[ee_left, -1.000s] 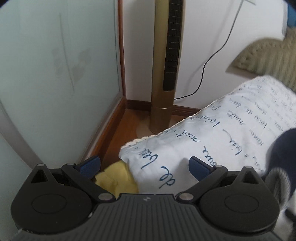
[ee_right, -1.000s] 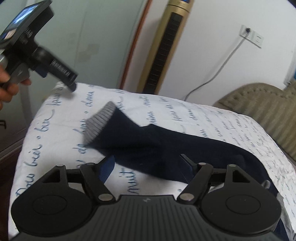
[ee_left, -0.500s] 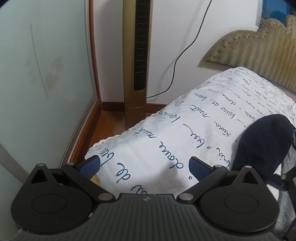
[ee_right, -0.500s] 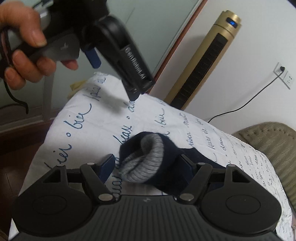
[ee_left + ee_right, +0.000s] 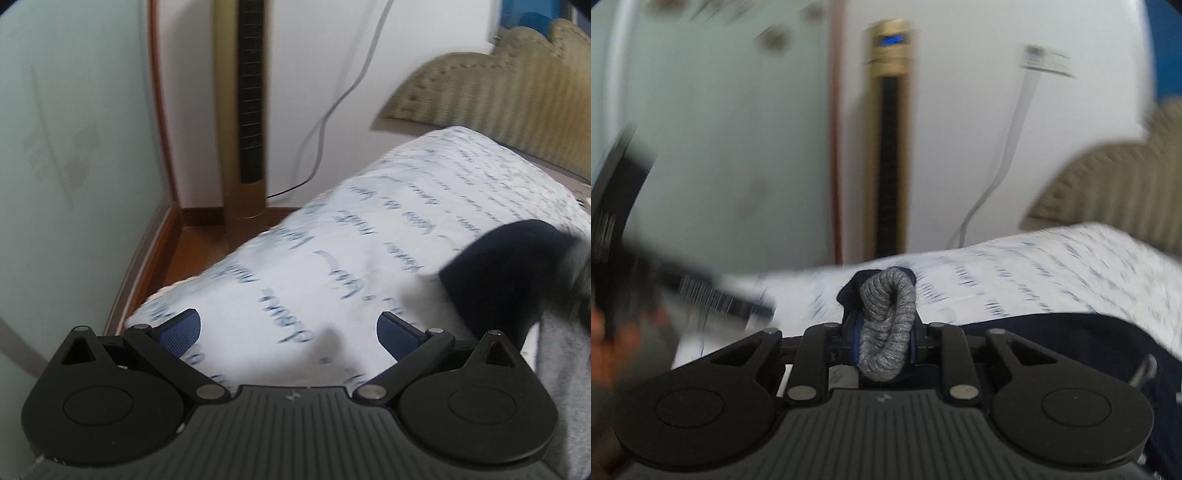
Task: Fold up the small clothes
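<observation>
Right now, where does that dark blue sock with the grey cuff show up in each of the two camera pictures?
Left wrist view: sock at the right edge, blurred, above the printed pillow.
Right wrist view: its grey cuff sits centre, between the closing jaws of the right gripper; the navy body trails right.
Shared landmark: the gold tower fan.
</observation>
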{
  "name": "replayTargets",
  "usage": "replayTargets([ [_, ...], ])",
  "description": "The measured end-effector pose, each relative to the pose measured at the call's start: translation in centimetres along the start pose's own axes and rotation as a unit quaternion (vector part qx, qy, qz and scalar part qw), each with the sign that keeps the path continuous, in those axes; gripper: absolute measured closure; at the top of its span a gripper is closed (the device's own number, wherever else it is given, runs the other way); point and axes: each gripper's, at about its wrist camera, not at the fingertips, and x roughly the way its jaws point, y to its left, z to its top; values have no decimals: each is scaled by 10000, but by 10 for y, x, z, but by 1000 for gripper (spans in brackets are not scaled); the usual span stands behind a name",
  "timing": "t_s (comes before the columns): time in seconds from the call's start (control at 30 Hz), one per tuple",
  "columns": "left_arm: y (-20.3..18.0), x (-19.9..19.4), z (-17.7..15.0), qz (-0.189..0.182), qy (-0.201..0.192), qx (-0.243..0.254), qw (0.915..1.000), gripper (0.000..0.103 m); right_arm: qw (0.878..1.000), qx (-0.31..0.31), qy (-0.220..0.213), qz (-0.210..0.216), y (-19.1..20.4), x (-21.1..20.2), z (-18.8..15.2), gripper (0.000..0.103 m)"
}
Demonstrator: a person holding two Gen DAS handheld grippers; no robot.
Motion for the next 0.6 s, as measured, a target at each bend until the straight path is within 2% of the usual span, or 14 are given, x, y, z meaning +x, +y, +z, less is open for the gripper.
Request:
replayTargets([
  [0.1, -20, 0, 3, -193, -19, 128, 9997, 0, 9983, 570, -127, -59, -36, -8, 10, 81],
  [0.23, -55, -4, 6, -619, -39, 337, 9975, 0, 9938, 1104, -80, -109, -70, -12, 14, 81],
  [0.4, -121, -6, -6, -1100, -12, 1038, 9885, 0, 9868, 1611, -170, -23, -97, -30, 19, 81],
  [0.5, -155, -5, -13, -1108, -139, 1314, 9850, 0, 9843, 1746, -247, 87, -104, -37, 25, 81],
  [0.6, -183, 6, -9, -763, -383, 1320, 9876, 0, 9818, 1847, -388, 199, -109, -44, 32, 81],
])
